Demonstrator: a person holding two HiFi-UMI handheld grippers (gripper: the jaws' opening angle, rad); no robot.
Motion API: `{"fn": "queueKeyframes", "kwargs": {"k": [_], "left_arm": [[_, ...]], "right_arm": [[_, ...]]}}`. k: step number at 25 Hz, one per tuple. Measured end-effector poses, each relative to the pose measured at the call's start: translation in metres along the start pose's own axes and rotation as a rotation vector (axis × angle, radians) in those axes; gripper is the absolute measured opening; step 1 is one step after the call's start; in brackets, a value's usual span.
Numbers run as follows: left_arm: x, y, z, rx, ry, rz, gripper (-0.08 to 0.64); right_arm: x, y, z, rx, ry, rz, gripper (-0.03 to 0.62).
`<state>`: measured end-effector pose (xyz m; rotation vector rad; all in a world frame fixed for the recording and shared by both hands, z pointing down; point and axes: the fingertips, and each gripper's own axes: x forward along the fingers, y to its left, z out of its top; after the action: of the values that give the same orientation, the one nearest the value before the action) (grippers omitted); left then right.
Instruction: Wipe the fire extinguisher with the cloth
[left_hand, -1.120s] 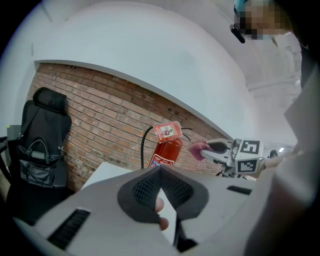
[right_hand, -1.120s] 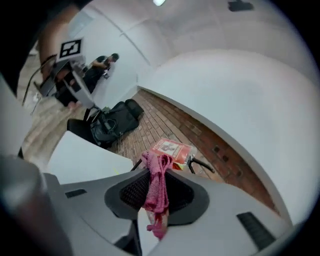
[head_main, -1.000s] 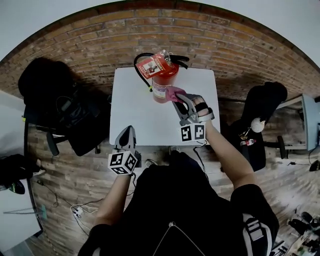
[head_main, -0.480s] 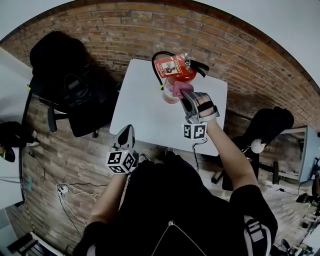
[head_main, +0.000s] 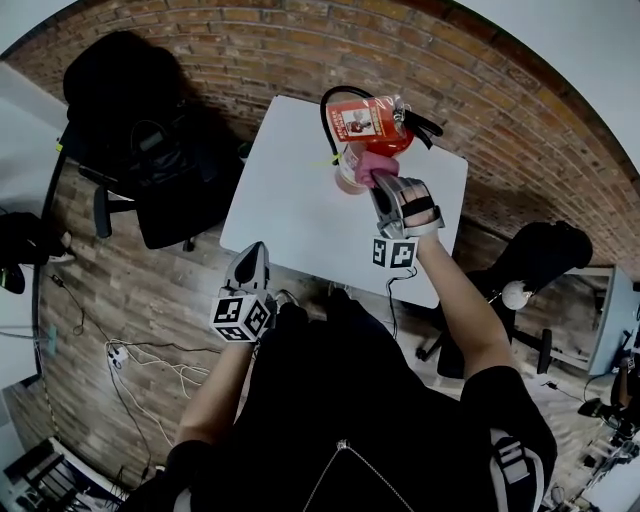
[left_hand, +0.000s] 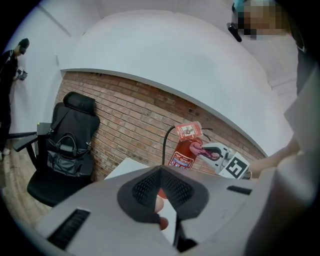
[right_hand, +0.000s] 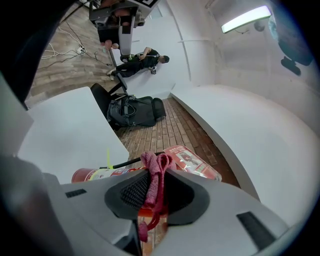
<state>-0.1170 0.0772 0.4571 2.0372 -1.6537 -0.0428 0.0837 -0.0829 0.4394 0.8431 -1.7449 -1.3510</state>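
Right gripper (head_main: 377, 184), clamped on pink cloth (head_main: 368, 166), half hides the fire extinguisher (head_main: 372, 125) at the tabletop's (head_main: 300, 210) far edge; left gripper (head_main: 252, 252) closed, empty.

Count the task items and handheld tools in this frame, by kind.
Fire extinguisher: 1
Pink cloth: 1
Tools: 2 (left tool, right tool)
Total: 4

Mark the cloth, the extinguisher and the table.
cloth (right_hand: 156, 170): right gripper view, on the bunched pink fold.
extinguisher (left_hand: 183, 150): left gripper view, on the red cylinder.
table (head_main: 300, 200): head view, on the bare white top.
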Motion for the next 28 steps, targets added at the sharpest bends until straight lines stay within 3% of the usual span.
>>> {"fn": "queueKeyframes", "kwargs": {"k": [28], "left_arm": [[-0.029,0.032,-0.029,-0.054,0.021,0.105,0.026]], "right_arm": [[0.019,0.070,-0.001,0.047,0.002,0.059,0.100]]}}
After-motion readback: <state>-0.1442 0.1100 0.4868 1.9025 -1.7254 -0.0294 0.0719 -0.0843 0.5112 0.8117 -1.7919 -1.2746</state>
